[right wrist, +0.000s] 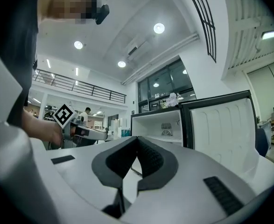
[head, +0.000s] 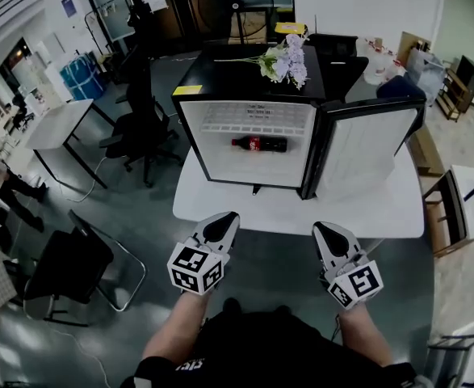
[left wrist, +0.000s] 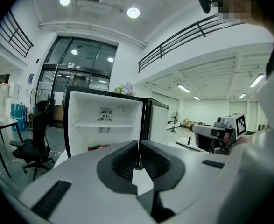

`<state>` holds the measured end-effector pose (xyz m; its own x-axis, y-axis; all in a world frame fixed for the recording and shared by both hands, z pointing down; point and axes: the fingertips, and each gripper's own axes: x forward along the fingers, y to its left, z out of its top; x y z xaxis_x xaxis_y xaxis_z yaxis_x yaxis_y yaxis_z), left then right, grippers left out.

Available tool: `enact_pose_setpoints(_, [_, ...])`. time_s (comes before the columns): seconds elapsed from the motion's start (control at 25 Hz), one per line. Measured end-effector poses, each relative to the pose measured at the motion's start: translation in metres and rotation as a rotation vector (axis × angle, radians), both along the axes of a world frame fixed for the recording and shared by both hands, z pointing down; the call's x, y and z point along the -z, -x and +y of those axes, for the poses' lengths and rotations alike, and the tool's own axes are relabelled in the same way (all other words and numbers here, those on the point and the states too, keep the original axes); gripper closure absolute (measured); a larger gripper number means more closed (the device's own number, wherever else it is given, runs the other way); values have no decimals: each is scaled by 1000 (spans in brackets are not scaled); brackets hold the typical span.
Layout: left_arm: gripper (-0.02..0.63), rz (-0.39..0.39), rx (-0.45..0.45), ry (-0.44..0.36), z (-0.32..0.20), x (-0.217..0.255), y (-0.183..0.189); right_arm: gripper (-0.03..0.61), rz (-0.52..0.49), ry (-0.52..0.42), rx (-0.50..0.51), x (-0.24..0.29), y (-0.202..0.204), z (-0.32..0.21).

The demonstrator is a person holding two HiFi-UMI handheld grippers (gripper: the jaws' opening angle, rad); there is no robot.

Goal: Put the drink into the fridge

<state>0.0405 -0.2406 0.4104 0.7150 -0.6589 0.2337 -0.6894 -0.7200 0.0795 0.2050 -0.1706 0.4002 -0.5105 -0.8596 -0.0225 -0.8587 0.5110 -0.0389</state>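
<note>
Find the drink (head: 259, 144) already inside the fridge (head: 186, 140), flat on its side on the bottom of the compartment, below the single white shelf and touching neither side wall. Read its long axis as running left to right across the opening, parallel to the front edge, narrow end seemingly to the left, though too small to be sure. Place it straight ahead of both tools and well apart from them, roughly midway between their lines. Note the left gripper (head: 220, 226) and the right gripper (head: 327, 231) held low before the body, short of the near edge of the white table (head: 301, 212) that bears the fridge, touching nothing. See each pair of jaws pressed fully together in its own view, dark ribbed pads meeting, nothing between them, nothing carried. Take the placing as done, judging from where the drink rests; count only the shutting as left. Look to the door (head: 366, 148), swung wide to the right, white inner face turned toward the person, free edge far out on the right. Reckon the right gripper the nearer to it, so reaching past that free edge and bringing the door round leftward looks the likeliest next move. Mind the flowers (head: 285, 59) on the fridge top, toward the door side.
</note>
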Motion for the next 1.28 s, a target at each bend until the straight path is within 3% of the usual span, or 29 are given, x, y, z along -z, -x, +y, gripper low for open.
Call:
enact_pose_setpoints(0.24, [583, -73, -8, -100, -5, 18, 15, 565, -62, -15, 44, 30, 18, -3])
enact_pose_setpoints(0.4, [583, -36, -6, -126, -13, 33, 35, 566, -15, -23, 63, 43, 45, -6])
enact_pose_setpoints(1.28, [583, 19, -11, -67, -41, 19, 96, 566, -30, 54, 1, 32, 91, -27])
